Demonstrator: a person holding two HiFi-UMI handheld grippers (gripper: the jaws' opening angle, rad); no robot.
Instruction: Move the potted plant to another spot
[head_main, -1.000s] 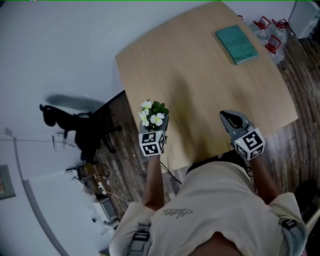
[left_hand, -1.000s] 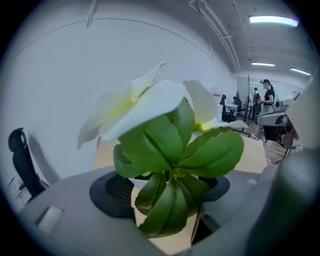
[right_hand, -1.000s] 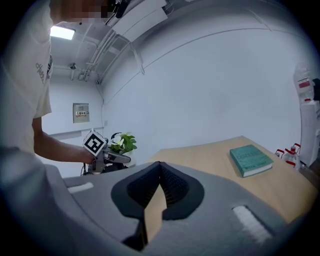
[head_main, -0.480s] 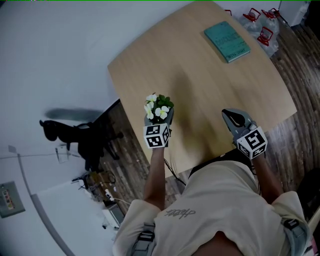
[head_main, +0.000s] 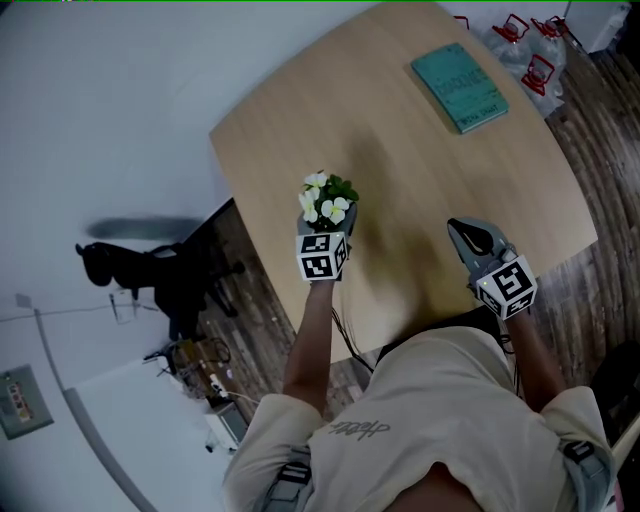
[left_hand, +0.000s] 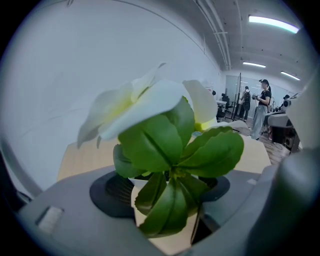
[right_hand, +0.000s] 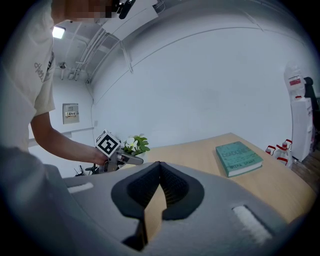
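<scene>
The potted plant (head_main: 327, 199), white flowers and green leaves in a small white pot (left_hand: 134, 181), sits between the jaws of my left gripper (head_main: 328, 232), which is shut on the pot. It is over the near left part of the wooden table (head_main: 400, 190). In the left gripper view the leaves (left_hand: 175, 150) fill the middle and the left gripper (left_hand: 167, 192) has a pad on each side of the pot. My right gripper (head_main: 468, 236) hovers over the table's near edge, shut and empty (right_hand: 160, 167). From it I see the plant (right_hand: 136, 145) off to the left.
A teal book (head_main: 460, 85) lies at the table's far right (right_hand: 239, 157). Clear bottles with red handles (head_main: 530, 55) stand on the floor beyond it. A black chair (head_main: 150, 265) and cables are on the floor at left. People (left_hand: 261, 107) stand far back.
My left gripper has carried the plant away from the table's near left edge, further in over the tabletop. The right gripper has edged forward only a little.
</scene>
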